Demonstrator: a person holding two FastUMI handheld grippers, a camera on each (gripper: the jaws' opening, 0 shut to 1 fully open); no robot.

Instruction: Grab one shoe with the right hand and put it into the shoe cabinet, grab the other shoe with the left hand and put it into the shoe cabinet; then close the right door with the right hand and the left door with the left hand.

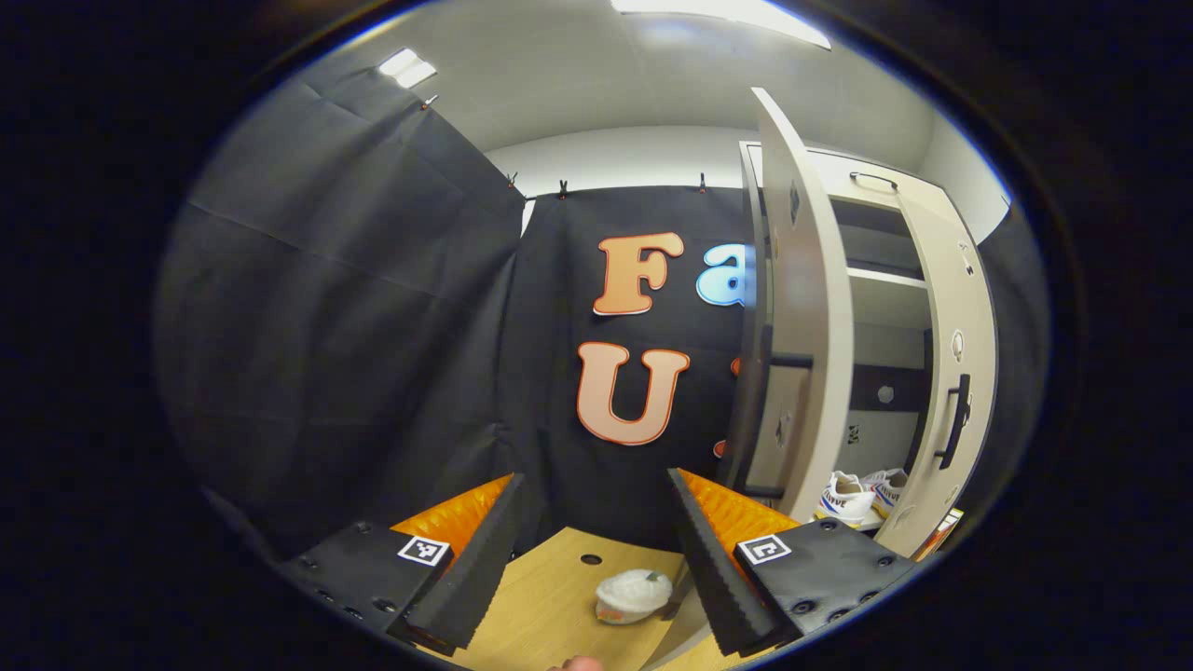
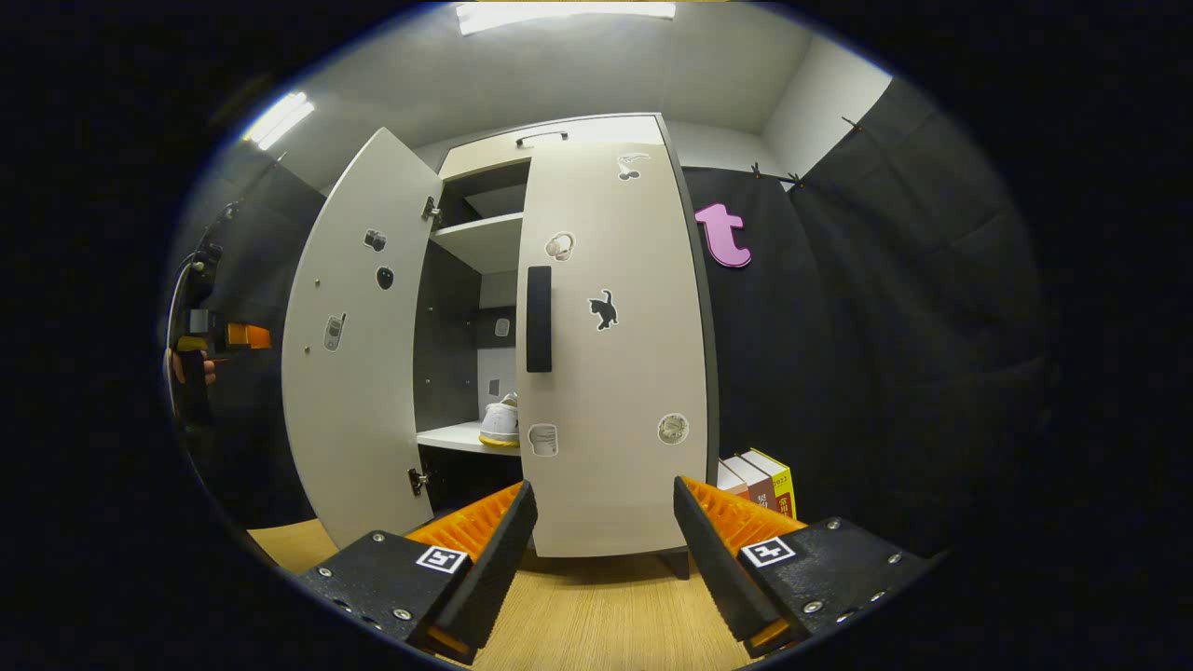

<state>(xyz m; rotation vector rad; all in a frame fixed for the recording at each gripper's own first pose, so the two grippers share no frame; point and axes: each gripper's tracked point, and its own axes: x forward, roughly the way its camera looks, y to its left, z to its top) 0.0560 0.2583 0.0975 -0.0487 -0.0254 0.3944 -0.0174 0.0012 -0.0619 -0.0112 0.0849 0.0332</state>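
Now both shoes [image 1: 862, 497] sit on the shoe cabinet [image 2: 522, 280] shelf.
Its right door [image 2: 610, 345] is nearly closed, its left door [image 2: 359, 345] wide open; the left gripper [image 1: 592, 550] and right gripper [image 2: 604, 550] are both spread and hold nothing.

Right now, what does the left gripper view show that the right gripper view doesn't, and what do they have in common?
Left gripper view: a crumpled white object on the wooden surface between its open fingers, and two white shoes side by side.
Right gripper view: the right door seen from the front with a black cat sticker, and the left gripper far off in a hand.
Shared: the shoe cabinet, its left door swung open, a white shoe inside.
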